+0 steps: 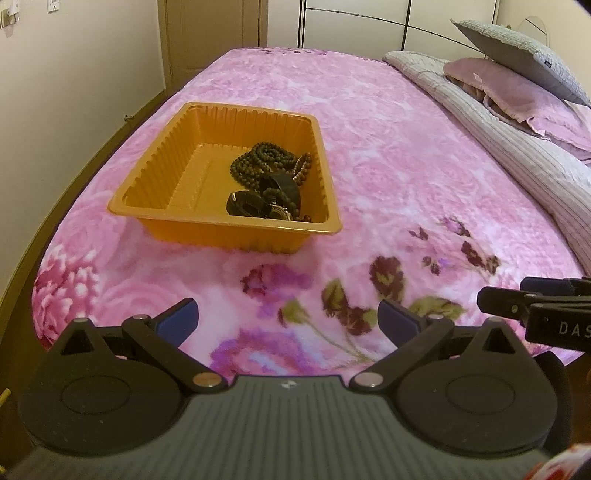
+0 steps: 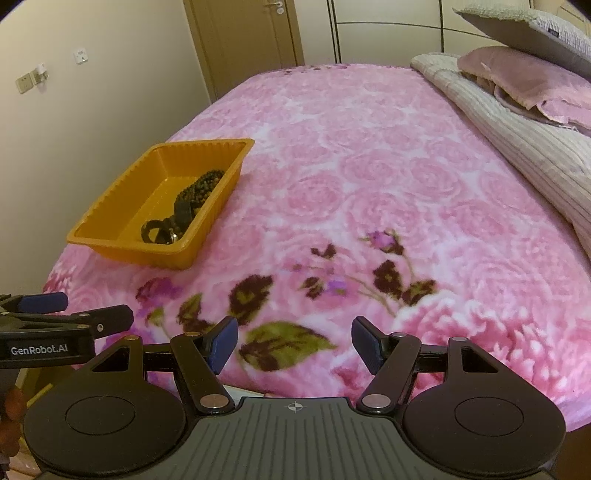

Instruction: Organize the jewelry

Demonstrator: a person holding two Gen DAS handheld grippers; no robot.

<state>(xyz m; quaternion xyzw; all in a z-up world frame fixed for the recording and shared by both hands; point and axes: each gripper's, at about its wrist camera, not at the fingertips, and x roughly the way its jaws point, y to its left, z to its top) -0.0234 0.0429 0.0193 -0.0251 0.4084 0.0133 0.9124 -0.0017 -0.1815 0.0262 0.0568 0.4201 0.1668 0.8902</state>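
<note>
An orange plastic tray [image 1: 155, 218] [image 2: 110, 243] sits on the pink flowered bedspread, toward the bed's left side. Inside it lie dark beaded strings [image 1: 266, 158] [image 2: 207, 184] and black bands [image 1: 251, 203] [image 2: 159, 230], heaped at its right end. My left gripper [image 1: 288, 317] hovers open over the blanket's near edge, below the tray, with nothing between its blue pads. My right gripper [image 2: 293, 343] is open too, empty, over the flower print to the right of the tray. Each gripper shows at the edge of the other's view.
Folded grey quilts [image 1: 535, 155] [image 2: 517, 129] and pillows [image 1: 517, 55] [image 2: 524, 33] pile up at the bed's right side. A wall runs along the left, with a door [image 2: 243, 44] and wardrobe fronts beyond the far end. The pink bedspread [image 1: 388, 147] [image 2: 369, 166] stretches between.
</note>
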